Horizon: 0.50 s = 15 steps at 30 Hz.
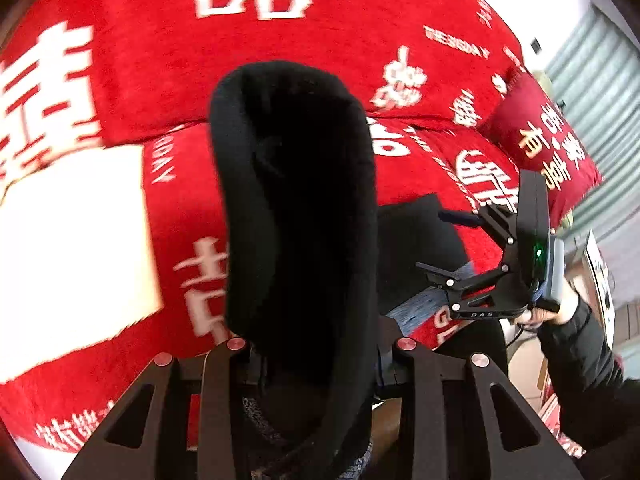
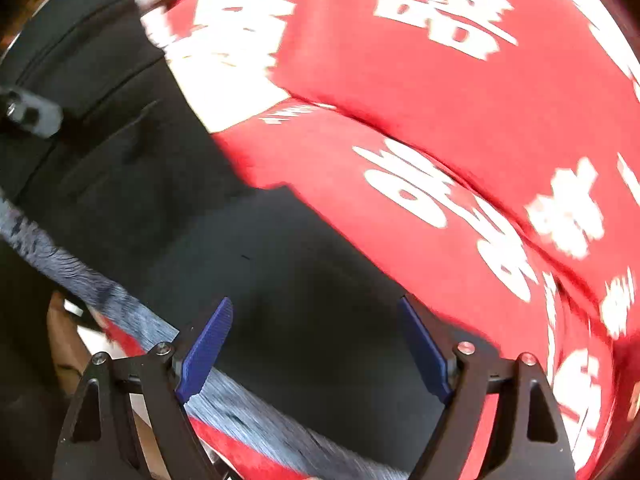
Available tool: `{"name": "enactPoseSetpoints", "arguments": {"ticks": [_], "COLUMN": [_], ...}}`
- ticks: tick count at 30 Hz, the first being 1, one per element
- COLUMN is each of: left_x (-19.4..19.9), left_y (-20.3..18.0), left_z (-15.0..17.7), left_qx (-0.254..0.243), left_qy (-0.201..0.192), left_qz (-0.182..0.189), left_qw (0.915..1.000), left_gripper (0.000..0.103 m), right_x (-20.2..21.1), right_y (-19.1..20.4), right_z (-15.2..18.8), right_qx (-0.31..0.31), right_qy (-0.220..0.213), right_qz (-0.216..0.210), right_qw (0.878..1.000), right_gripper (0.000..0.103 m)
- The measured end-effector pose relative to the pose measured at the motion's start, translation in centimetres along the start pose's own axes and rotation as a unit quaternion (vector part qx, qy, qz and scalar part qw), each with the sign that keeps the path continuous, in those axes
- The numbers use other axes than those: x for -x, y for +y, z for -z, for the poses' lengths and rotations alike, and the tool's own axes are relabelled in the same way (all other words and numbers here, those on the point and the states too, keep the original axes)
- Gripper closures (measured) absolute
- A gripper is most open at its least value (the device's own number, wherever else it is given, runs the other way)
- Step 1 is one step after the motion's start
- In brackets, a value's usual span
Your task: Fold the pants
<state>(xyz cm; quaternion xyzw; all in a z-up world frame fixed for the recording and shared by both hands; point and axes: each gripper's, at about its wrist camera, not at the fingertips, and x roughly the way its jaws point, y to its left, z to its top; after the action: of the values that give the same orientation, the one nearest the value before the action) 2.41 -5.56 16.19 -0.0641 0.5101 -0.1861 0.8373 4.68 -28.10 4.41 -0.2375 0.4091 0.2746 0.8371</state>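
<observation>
The black pants (image 1: 296,200) rise as a thick fold straight in front of the left wrist camera, and my left gripper (image 1: 316,356) is shut on that fold; its pads are hidden by the cloth. The rest of the pants (image 2: 280,260) lies flat on the red cover, with a grey-blue fleecy lining (image 2: 100,280) showing along the near edge. My right gripper (image 2: 320,344) hangs over this flat part, its blue pads (image 2: 212,344) wide apart with nothing gripped. In the left wrist view the right gripper (image 1: 434,240) stands open at the right, held by a hand (image 1: 556,308).
A red bed cover (image 1: 280,40) with large white characters lies under everything. At its far right lies a dark red cushion (image 1: 548,140). A corrugated grey-green wall (image 1: 600,80) stands beyond. A dark sleeve (image 1: 580,360) comes in from the lower right.
</observation>
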Motion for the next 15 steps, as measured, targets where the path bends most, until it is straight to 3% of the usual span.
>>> {"name": "enactPoseSetpoints", "arguments": {"ticks": [8,15], "left_x": [-7.0,-16.7], "left_y": [-12.3,-18.0], "left_z": [-5.8,-8.8], "left_qx": [-0.059,-0.042], "left_qy": [0.059,0.13], "left_qz": [-0.007,-0.027], "left_qw": [0.9965,0.9902], "left_gripper": [0.067,0.067], "right_x": [1.5,1.7], "right_y": [-6.1,-9.4], "right_z": [6.5,10.2], "right_qx": [-0.1,-0.175], "right_qy": [0.004,-0.013], "right_qz": [0.026,0.03], "right_qw": [0.995,0.984], "right_gripper": [0.017,0.017]}}
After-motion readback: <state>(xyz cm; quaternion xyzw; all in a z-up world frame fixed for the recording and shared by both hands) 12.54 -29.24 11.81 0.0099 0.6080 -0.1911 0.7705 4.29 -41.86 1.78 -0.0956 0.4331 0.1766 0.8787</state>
